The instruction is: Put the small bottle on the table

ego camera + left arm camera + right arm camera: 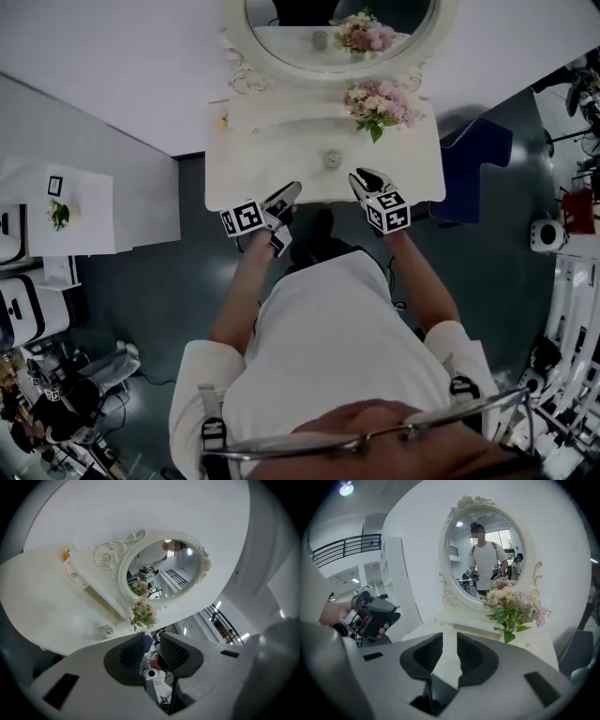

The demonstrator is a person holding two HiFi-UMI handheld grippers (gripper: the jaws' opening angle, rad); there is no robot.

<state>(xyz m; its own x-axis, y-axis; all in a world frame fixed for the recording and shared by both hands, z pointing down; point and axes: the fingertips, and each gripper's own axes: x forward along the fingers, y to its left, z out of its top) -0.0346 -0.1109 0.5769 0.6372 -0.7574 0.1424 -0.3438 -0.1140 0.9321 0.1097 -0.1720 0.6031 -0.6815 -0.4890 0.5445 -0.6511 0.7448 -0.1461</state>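
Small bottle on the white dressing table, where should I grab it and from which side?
Take the small bottle across its rounded body, below the cap, coming in from the front edge of the table. It seems to stand upright near that edge with bare tabletop around it; the flowers sit further back. The right gripper looks nearest, its jaws slightly apart and empty.

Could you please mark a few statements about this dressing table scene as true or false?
1. The small bottle is on the white table. True.
2. The left gripper holds the small bottle. False: nothing is between its jaws, and the bottle sits apart on the table.
3. Pink flowers stand on the table by the oval mirror. True.
4. The right gripper is clamped on the flowers. False: its jaws hold nothing.
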